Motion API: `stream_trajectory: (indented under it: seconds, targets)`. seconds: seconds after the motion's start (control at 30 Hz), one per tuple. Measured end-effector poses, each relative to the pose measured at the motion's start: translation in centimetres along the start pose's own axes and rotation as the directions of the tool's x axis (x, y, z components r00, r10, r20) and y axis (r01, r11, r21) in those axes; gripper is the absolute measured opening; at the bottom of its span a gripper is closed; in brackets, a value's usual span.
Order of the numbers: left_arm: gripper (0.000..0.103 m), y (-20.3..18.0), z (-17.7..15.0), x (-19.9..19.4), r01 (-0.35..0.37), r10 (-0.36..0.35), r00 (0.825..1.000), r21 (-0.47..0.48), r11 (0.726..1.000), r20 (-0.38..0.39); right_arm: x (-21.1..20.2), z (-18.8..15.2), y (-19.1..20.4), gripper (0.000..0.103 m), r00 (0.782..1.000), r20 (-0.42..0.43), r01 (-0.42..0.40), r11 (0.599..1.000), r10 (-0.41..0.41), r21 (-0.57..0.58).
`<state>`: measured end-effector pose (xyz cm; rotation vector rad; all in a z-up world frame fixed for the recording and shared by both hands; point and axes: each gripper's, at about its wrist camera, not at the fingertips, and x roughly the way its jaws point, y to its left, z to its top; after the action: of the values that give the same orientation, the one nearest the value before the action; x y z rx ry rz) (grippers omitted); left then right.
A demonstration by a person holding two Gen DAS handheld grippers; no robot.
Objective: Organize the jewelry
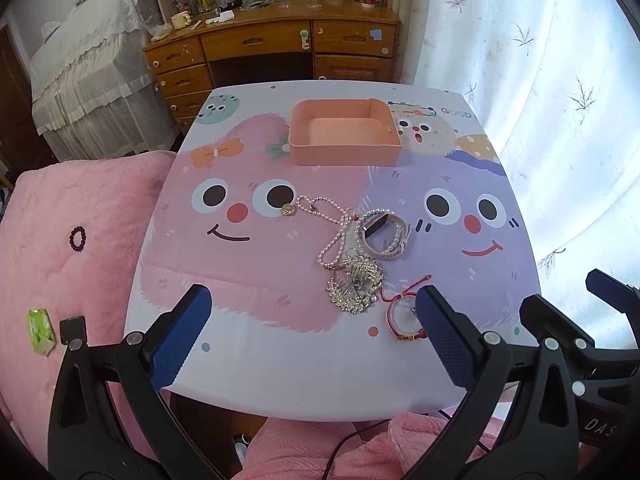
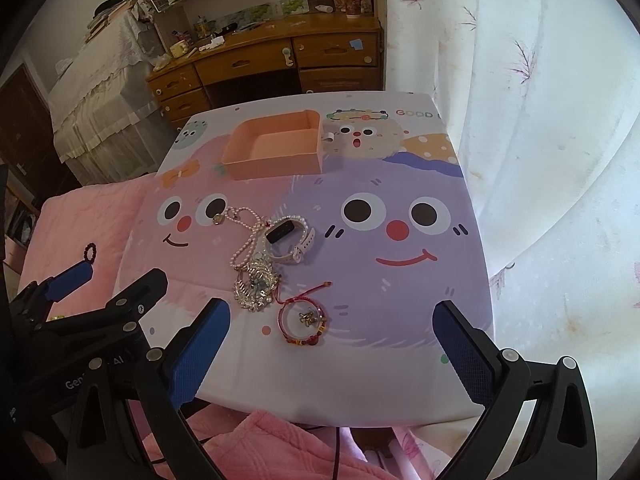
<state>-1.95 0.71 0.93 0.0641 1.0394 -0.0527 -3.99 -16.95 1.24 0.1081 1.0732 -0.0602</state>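
The left gripper [image 1: 310,334] gaped wide, holding nothing. The right gripper [image 2: 330,346] gaped likewise above the red bracelet [image 2: 303,322], untouched.

Bare tabletop [image 2: 400,320] flanks jewelry pile [image 2: 260,264]; box [image 2: 276,148] beyond.

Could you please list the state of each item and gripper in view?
Pink tray: upright, empty.
Pearl necklace: loose on table, tangled with watch.
White watch: on table, strap looped.
Silver brooch: flat on table.
Red bracelet: flat, ringing small gold pieces.
Dark bead bracelet: on pink blanket.
Left gripper: open, empty.
Right gripper: open, empty.
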Motion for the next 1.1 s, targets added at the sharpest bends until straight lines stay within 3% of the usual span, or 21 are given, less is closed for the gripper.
stream_trajectory:
  seconds: [0.77, 1.1]
  targets:
    - [0.102, 1.0, -0.5, 0.5, -0.007, 0.007, 1.000, -0.002, 1.000, -0.014, 0.3, -0.2, 1.0, 0.103, 1.000, 0.001, -0.025, 0.999, 0.025, -0.020]
    - [0.102, 1.7, -1.1, 0.7, 0.000, -0.001, 1.000, -0.051, 0.999, -0.026, 0.2, -0.2, 1.0, 0.103, 0.993, 0.065, -0.090, 0.993, 0.096, -0.081]
